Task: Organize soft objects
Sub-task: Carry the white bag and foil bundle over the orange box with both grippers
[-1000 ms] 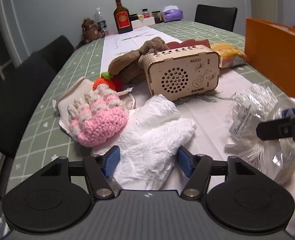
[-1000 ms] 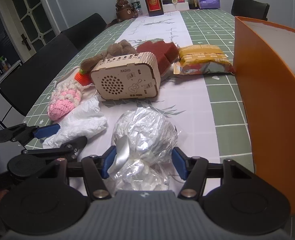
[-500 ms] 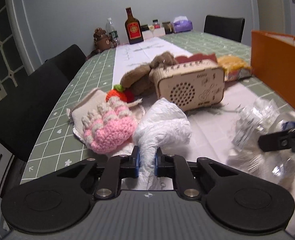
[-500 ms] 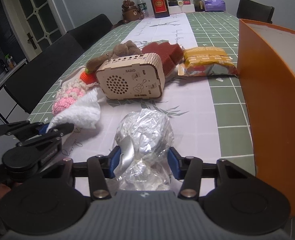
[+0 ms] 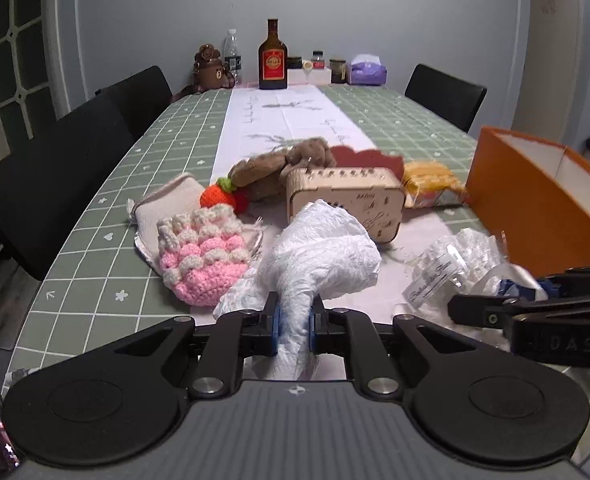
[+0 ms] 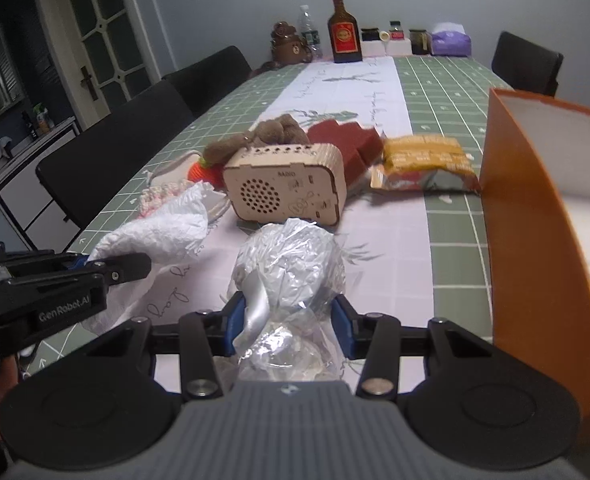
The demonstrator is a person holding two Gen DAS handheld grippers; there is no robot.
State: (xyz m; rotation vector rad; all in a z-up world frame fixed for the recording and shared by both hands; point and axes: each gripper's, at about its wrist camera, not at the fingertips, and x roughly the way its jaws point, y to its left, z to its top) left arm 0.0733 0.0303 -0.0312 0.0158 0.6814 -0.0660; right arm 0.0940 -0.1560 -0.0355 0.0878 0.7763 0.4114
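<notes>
Both claws went from open to clamped: left claw (image 5: 293, 326) pinches the white plastic bag (image 5: 323, 248), right claw (image 6: 288, 322) grips the crinkly clear bag (image 6: 291, 256), both lifted just above the tabletop (image 5: 95, 280), so probably orange box (image 6: 535, 220) next.

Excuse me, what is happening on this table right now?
A person is sorting soft things with two tools. The left hand-held gripper is shut on a white plastic bag. The right hand-held gripper clamps a crinkly clear bag. An orange box stands open to the right.
</notes>
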